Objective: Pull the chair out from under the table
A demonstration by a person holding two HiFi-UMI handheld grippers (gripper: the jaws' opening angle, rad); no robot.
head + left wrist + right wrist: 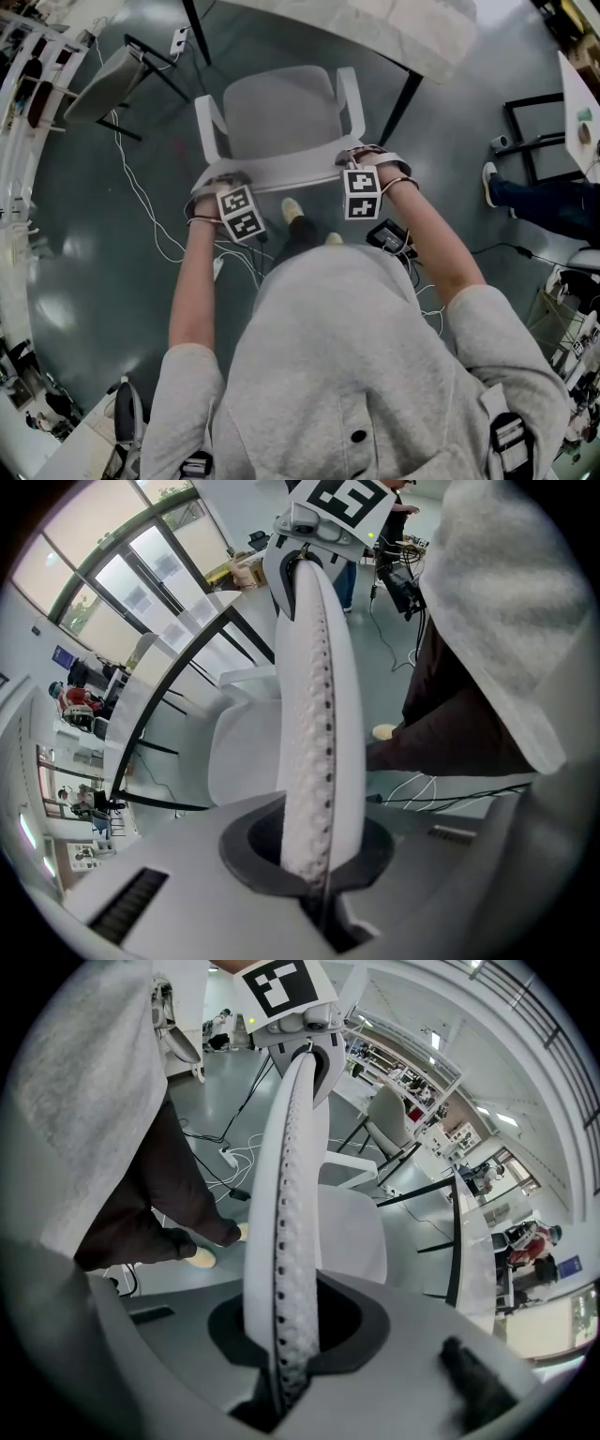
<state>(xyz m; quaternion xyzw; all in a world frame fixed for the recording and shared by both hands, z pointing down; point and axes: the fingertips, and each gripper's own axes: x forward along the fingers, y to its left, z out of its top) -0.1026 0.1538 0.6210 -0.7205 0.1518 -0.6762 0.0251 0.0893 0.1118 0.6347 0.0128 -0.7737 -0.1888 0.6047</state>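
A white chair with armrests stands on the grey floor, its seat (281, 112) just in front of the white table (403, 33) with black legs. My left gripper (217, 186) is shut on the left end of the chair's backrest top (281, 174), and my right gripper (364, 161) is shut on the right end. In the left gripper view the perforated backrest edge (319, 714) runs up from between the jaws of the left gripper (314, 864). The right gripper view shows the same backrest (291, 1194) clamped in the right gripper (291, 1354), with the seat (356, 1232) beyond.
A second chair (103, 84) stands tilted at the upper left. White cables (141, 197) trail over the floor, and a black device (389, 239) lies by my feet (292, 210). Another person's leg (544, 202) reaches in at the right, near a black frame (530, 131).
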